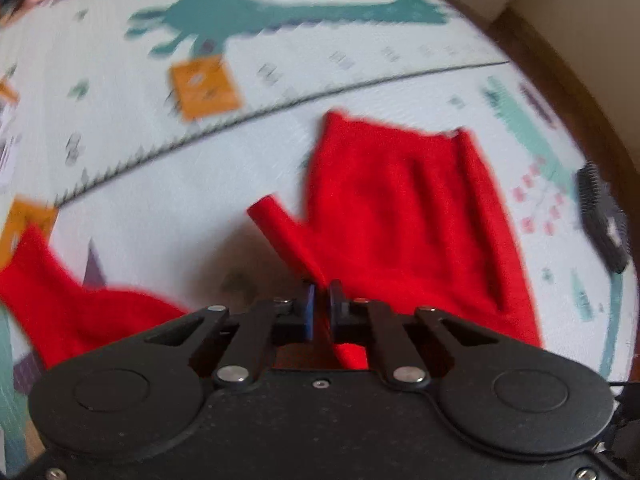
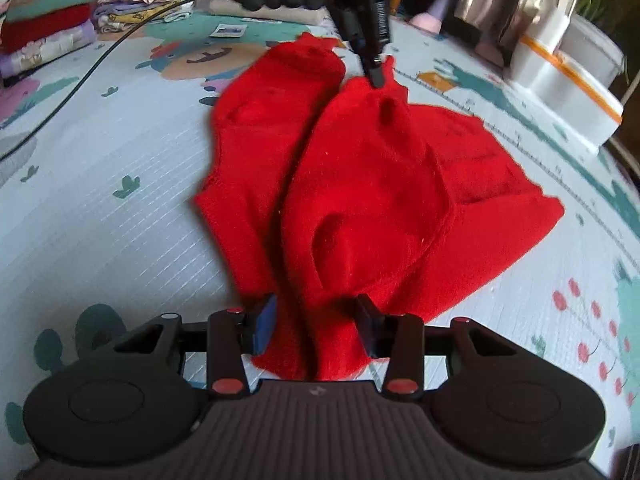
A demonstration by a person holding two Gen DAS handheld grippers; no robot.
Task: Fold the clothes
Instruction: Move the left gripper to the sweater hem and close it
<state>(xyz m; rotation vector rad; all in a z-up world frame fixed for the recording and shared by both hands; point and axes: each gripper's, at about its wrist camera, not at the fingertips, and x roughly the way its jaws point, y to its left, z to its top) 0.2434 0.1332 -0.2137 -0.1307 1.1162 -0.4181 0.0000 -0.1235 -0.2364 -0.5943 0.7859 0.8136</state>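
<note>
The red sweater (image 2: pixel 360 184) lies spread on the play mat (image 2: pixel 100 208), and both grippers are at its edges. The right gripper (image 2: pixel 316 324) stands at the near hem of the sweater; its jaws are half open with a bunch of red cloth between them, but I cannot tell if the pads press it. The left gripper (image 1: pixel 321 304) is at the far end of the sweater, its jaws closed on a thin fold of the cloth. Beyond the sweater, a stack of folded clothes (image 2: pixel 52 20) sits at the mat's far left corner.
</note>
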